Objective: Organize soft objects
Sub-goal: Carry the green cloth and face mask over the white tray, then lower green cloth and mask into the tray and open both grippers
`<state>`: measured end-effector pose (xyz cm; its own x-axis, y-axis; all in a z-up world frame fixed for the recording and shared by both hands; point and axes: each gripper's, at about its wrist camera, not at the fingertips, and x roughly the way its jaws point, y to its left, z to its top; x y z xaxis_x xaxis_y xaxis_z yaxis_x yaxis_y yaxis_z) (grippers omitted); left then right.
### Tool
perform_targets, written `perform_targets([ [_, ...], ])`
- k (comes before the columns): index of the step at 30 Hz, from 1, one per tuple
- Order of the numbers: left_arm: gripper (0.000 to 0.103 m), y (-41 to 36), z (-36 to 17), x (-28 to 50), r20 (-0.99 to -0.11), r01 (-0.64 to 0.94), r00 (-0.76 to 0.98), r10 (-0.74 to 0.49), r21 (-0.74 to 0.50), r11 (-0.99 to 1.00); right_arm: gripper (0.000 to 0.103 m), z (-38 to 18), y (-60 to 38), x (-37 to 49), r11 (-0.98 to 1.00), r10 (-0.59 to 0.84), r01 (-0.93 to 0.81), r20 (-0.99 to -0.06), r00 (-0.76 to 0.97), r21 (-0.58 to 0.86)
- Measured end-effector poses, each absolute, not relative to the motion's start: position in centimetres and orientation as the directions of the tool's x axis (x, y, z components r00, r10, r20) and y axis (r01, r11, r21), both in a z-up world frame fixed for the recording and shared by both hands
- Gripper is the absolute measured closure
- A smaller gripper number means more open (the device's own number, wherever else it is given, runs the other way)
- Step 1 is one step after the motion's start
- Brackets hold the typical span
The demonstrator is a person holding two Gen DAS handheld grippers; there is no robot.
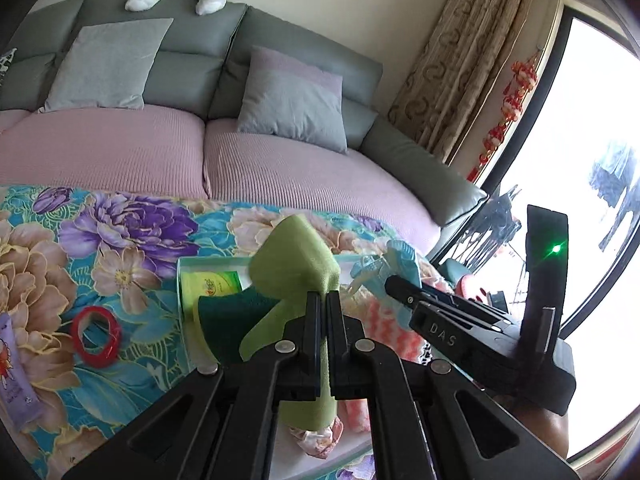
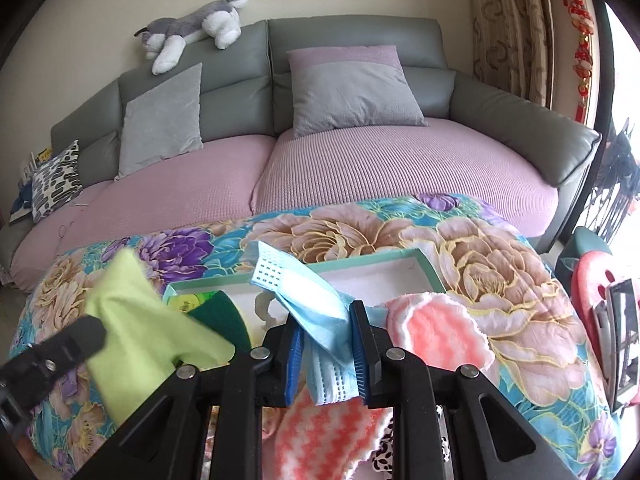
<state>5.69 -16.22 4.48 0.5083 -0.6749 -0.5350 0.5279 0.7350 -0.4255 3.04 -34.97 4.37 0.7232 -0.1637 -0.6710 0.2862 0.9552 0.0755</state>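
My left gripper [image 1: 324, 300] is shut on a light green cloth [image 1: 294, 264], which stands up beyond its fingertips and hangs down between the jaws. My right gripper [image 2: 326, 320] is shut on a pale blue face mask [image 2: 312, 300], folded and sticking out to the upper left. Both hang over a shallow mint-edged tray [image 2: 424, 264] on the floral cloth. A dark green scouring pad [image 2: 220, 316] and a yellow-green packet [image 1: 212, 282] lie in the tray's left part. A pink-and-white striped cloth [image 2: 440, 332] drapes over the tray's near right edge.
The table wears a floral cloth [image 1: 120, 240]. A red ring [image 1: 96, 336] and a purple tube [image 1: 16, 384] lie on its left. Behind is a grey sofa [image 2: 352, 36] with pink seat covers, several cushions and a plush dog [image 2: 192, 24]. Window and curtain stand at right.
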Motion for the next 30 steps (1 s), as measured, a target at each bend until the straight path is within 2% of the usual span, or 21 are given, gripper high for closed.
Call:
perform_targets([
  [12,0.101,-18.8,-0.7,7.2,-0.690,0.471,0.433,-0.580,-0.375,0.798,0.080,0.8,-35.1,4.5,0.958,-0.125,0.274,-0.744,0.656,0.080],
  [25,0.100,-18.9,-1.1,7.7,-0.699,0.467,0.415,-0.583,-0.386,0.795,0.078,0.1,-34.8,5.0,0.959,-0.119,0.271,-0.762,0.636,0.077],
  [26,0.100,-18.9,-0.9,7.6,-0.700,0.470,0.415,-0.581,-0.382,0.796,0.076,0.2,-34.8,4.9,0.960,-0.118,0.270,-0.760,0.639,0.079],
  [30,0.099,-18.7,-0.1,7.4,-0.700,0.479,0.428,-0.572,-0.361,0.800,0.049,1.1,-34.7,4.6,0.959,-0.092,0.261,-0.752,0.652,0.109],
])
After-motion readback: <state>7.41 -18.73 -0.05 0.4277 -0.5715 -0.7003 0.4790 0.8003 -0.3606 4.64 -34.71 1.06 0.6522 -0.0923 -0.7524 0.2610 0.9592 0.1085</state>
